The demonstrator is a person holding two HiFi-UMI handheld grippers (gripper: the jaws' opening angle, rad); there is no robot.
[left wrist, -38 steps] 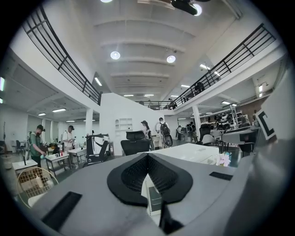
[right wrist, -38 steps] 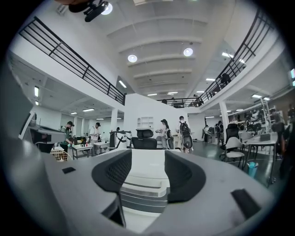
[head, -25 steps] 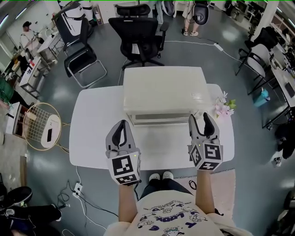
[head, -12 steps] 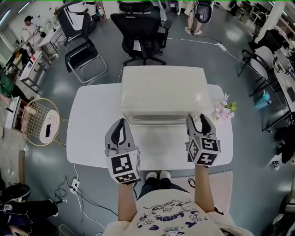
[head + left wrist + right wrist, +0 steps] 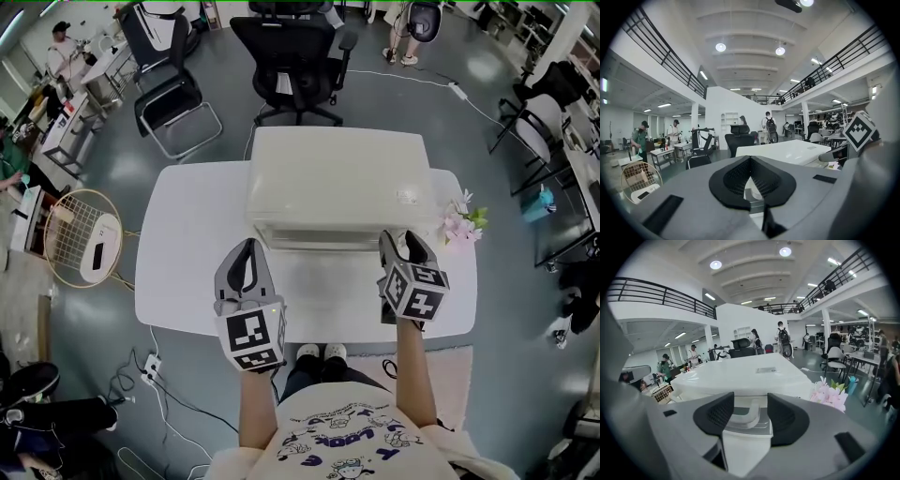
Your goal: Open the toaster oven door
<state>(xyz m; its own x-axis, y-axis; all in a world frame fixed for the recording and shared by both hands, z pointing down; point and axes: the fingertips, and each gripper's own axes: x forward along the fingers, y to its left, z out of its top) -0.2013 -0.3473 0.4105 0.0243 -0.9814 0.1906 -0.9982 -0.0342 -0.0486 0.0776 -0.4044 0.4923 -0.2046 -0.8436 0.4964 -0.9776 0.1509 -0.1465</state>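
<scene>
A white toaster oven (image 5: 333, 178) stands at the back middle of the white table (image 5: 187, 244), its front facing me. My right gripper (image 5: 403, 240) is open at the oven's front right corner. In the right gripper view (image 5: 749, 420) its two dark pads (image 5: 715, 416) flank the curved right end of the door handle (image 5: 749, 412); I cannot tell whether they touch it. My left gripper (image 5: 247, 247) hovers over the table just short of the oven's front left, shut with nothing held. In the left gripper view (image 5: 750, 161) the oven (image 5: 787, 151) lies ahead to the right.
Pink flowers (image 5: 461, 223) (image 5: 829, 395) lie on the table right of the oven, close to my right gripper. Black office chairs (image 5: 291, 56) stand behind the table. A round wire basket (image 5: 82, 248) sits on the floor at the left. People work at desks far off.
My right gripper has edged forward to the oven's front right corner and rolled, its marker cube now tilted. The left gripper has barely moved.
</scene>
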